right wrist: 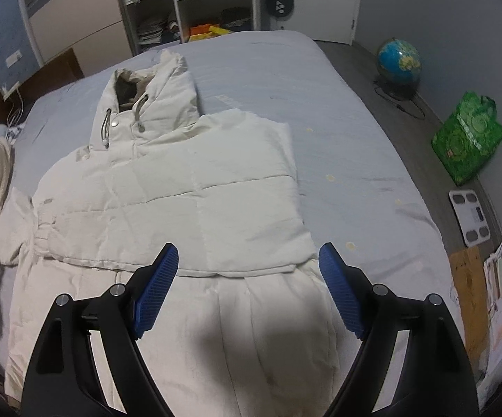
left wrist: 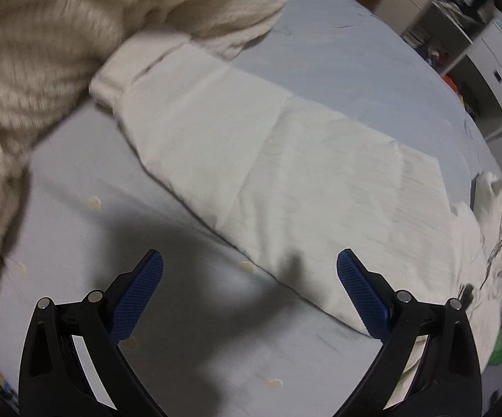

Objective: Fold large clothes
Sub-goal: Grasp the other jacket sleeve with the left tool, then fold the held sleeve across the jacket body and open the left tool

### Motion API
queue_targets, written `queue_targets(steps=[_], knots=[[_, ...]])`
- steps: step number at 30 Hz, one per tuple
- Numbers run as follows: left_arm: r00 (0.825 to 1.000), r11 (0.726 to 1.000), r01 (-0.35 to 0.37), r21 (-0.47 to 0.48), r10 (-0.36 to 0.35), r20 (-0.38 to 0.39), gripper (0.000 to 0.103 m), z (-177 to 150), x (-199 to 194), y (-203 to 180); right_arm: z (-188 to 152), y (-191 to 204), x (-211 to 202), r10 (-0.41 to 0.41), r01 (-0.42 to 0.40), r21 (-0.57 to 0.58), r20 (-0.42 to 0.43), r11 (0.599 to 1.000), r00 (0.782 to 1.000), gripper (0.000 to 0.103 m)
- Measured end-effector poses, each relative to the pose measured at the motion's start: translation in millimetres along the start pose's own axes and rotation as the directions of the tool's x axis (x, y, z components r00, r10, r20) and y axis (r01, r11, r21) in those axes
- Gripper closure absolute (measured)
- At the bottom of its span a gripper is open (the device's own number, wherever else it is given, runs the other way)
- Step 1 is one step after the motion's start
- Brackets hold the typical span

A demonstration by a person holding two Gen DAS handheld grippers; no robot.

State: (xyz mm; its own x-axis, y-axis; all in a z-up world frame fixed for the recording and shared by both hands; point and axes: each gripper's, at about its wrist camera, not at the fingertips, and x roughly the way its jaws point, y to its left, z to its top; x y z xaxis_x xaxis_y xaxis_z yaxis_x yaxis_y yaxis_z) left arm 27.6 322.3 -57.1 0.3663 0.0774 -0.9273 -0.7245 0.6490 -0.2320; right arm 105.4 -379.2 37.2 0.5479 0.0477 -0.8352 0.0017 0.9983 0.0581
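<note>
Left gripper [left wrist: 249,264]: jaws spread, empty, hanging over the grey bedsheet [left wrist: 77,173] just beside the puffer jacket's sleeve [left wrist: 268,160], which lies flat. Cream knit blanket [left wrist: 35,52] far left. Jacket [right wrist: 167,187] spread on the bed, hood [right wrist: 146,104] away from the camera. Right gripper [right wrist: 248,259]: jaws spread, empty, above the jacket's lower part.

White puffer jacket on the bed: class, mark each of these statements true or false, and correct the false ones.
1. The jacket lies on a grey bedsheet. True.
2. The right claw is clamped on the jacket's hem. False: it stands open, holding nothing.
3. The jacket has a hood with drawcords. True.
4. The left claw grips the sleeve. False: it is open above the sheet, holding nothing.
5. A globe stands on the floor. True.
</note>
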Motion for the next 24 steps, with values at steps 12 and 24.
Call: queue_targets(steps=[12, 24], knots=[[0.97, 0.965, 0.223, -0.137, -0.234, -0.068, 0.048, 2, 34, 8, -1, -15, 7, -0.001, 0.002, 0.083, -0.022, 0.997, 1.0, 0.024], [0.931, 0.932, 0.351, -0.088, -0.338, 0.138, 0.1, 15, -20, -13, 1, -16, 10, 0.036, -0.034, 0.107, -0.021, 0.994, 0.999, 0.024]])
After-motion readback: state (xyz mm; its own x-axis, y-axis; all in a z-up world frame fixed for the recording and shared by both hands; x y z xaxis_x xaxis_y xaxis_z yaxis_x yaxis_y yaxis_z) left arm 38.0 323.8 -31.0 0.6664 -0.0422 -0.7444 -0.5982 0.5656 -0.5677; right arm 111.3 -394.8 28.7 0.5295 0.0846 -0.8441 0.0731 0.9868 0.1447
